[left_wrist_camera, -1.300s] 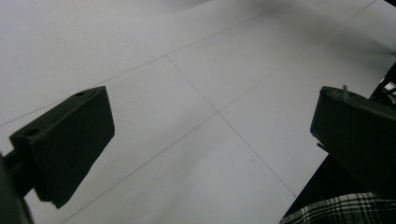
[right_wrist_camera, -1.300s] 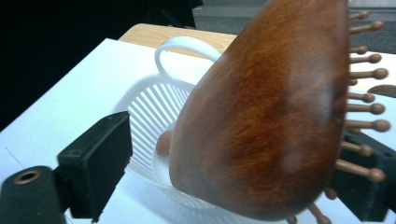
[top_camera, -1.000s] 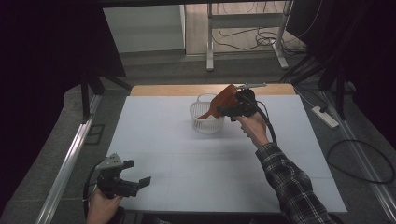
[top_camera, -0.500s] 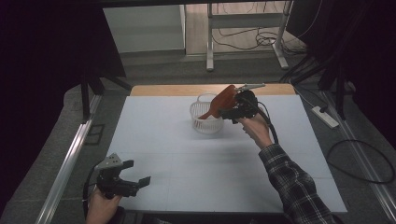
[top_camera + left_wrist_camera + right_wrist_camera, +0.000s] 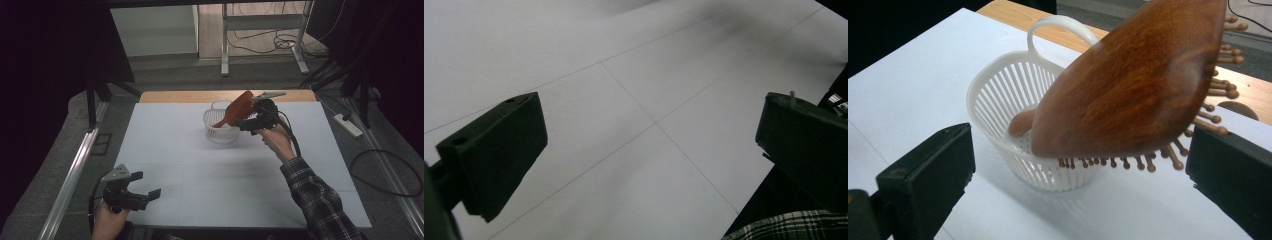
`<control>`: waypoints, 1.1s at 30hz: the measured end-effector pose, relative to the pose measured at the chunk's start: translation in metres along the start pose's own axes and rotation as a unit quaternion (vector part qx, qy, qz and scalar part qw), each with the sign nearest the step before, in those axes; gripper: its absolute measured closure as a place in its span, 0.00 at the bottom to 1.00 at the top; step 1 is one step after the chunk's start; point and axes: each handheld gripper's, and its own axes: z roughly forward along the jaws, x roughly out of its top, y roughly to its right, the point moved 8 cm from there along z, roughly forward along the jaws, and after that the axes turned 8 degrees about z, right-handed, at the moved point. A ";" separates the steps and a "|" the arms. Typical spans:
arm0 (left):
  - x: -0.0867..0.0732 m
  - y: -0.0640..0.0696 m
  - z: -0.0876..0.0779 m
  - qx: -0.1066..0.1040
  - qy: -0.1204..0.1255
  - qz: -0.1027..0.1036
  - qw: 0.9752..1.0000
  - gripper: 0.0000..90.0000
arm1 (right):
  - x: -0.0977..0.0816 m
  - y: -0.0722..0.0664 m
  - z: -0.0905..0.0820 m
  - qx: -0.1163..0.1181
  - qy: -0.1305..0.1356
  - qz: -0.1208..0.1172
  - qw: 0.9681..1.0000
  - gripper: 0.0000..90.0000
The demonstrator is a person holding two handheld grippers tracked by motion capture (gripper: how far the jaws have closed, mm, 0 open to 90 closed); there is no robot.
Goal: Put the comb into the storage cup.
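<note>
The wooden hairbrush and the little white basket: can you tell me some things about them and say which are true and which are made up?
1. The wooden hairbrush leans in the white basket with its handle down inside. True.
2. The right tongs are squeezing the brush. False: their jaws stand wide open on either side of it, and have just been opening.
3. The basket is made of dark metal. False: it is white, with slotted walls and a loop handle.
4. The left tongs are open, over the bare white table, with nothing between them. True.
5. The brush has wooden bristle pins with round tips. True.
</note>
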 end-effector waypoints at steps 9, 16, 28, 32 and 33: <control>0.000 0.000 0.000 0.000 0.001 -0.002 1.000 0.00 | -0.006 0.000 -0.010 0.004 0.000 -0.014 1.000 0.00; 0.000 0.000 0.000 0.000 0.000 -0.002 1.000 0.00 | -0.012 0.000 -0.015 0.010 0.003 -0.014 1.000 0.00; 0.000 0.000 0.000 -0.001 0.001 -0.003 1.000 0.01 | -0.022 -0.003 -0.017 0.025 0.002 -0.024 0.999 0.00; 0.000 0.000 0.000 -0.001 0.001 -0.003 1.000 0.01 | -0.024 -0.003 -0.018 0.020 0.010 -0.023 0.999 0.00; 0.000 0.000 0.000 -0.002 0.001 -0.003 1.000 0.01 | -0.025 -0.002 -0.018 0.019 0.009 -0.022 1.000 0.00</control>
